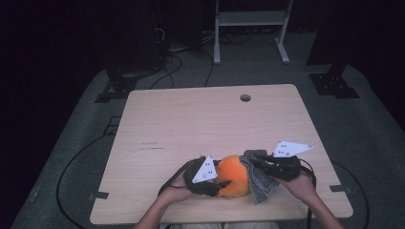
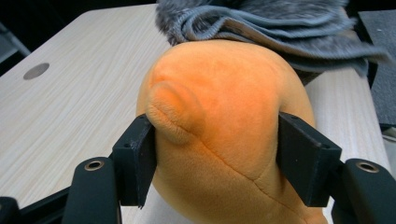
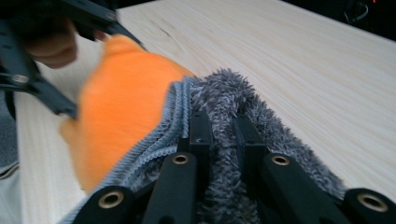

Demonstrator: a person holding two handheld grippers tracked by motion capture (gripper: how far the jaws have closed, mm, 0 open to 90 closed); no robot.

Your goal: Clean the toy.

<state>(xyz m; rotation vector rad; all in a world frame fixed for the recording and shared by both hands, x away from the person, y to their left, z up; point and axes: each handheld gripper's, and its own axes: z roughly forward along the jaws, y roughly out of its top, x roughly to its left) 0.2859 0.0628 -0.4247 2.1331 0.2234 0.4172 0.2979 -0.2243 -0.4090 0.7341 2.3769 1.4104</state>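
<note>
Now my left gripper (image 2: 217, 154) clamps the soft, light orange plush toy (image 2: 224, 121) at the table's (image 1: 200, 119) near edge; my right gripper (image 3: 219, 140) pinches the limp grey cloth (image 3: 224, 93) against it.

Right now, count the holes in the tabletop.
1: a round hole near the wooden table's far edge, right of centre; more may be hidden under the orange plush toy or grey cloth.

A light wooden table (image 1: 191, 124) stood on grey carpet, a round cable hole (image 1: 245, 98) near its far edge. Near its front edge an orange plush toy (image 1: 234, 174) rested on it.
</note>
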